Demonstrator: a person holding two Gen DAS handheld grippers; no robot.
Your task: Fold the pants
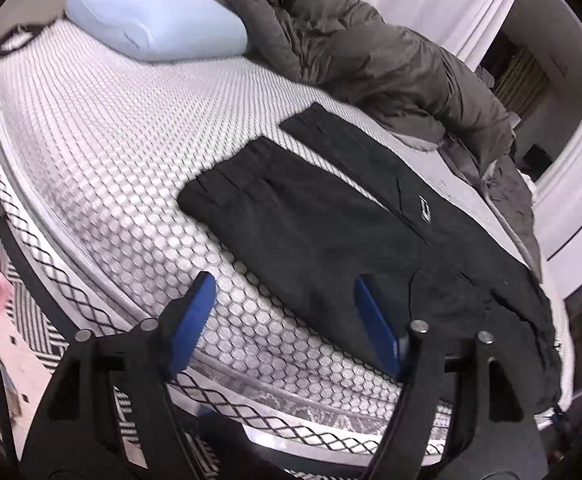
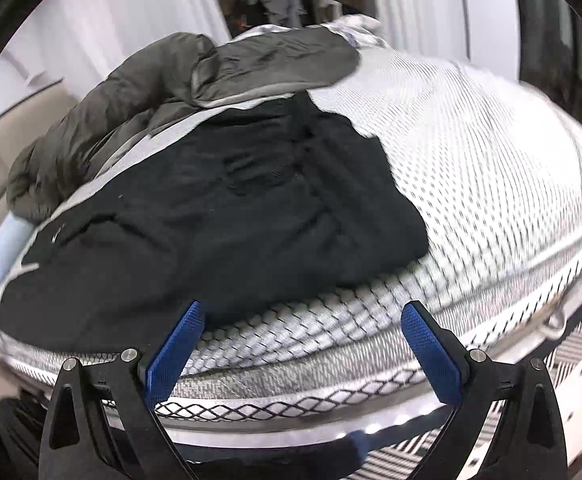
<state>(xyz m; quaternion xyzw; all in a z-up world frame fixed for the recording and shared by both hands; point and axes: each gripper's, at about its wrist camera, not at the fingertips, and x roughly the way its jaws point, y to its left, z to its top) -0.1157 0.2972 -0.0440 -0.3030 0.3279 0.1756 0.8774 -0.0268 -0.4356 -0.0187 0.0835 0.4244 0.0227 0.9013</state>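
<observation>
Both grippers, left and right, hover with fingers apart and empty above the bed's edge, the black pants spread flat for folding.

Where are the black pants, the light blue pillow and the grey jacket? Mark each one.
black pants [image 1: 319,220]: left wrist view, on the nearer leg.
light blue pillow [image 1: 159,20]: left wrist view, on its top face.
grey jacket [image 1: 371,56]: left wrist view, on its crumpled middle.
</observation>
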